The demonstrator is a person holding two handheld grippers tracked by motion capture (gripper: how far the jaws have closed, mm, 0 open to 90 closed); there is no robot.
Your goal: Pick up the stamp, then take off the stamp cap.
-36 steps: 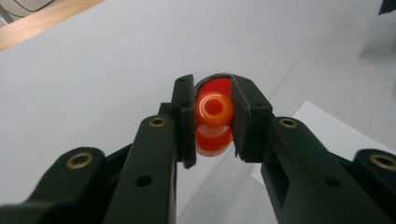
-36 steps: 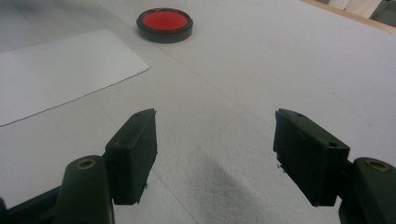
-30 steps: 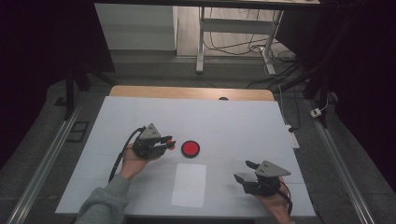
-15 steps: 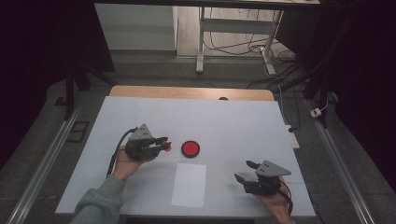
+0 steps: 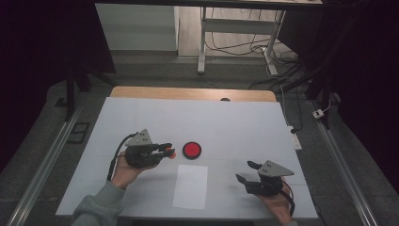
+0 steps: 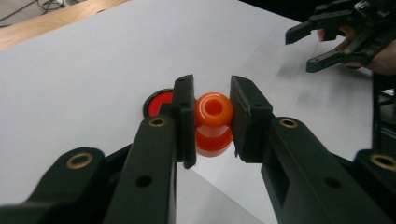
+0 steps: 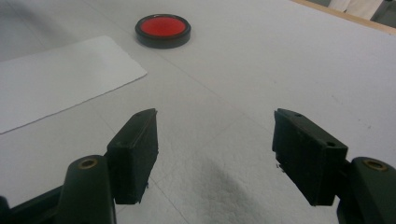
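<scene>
Shifted left and nearer since a second ago: left gripper [image 5: 165, 151], clamped on orange stamp [image 6: 214, 122], held off table [image 5: 244, 122] just left of red ink pad [image 5: 192, 149]. Right gripper [image 5: 248, 172]: wide, empty, near right. Step judged: carrying inked stamp. Next: lowering upright onto white paper [image 5: 190, 186].

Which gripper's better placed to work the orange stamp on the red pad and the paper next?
Left. The left gripper is shut on the orange stamp, beside the red pad and near the paper. The right gripper is open, holding nothing, farther off.
</scene>
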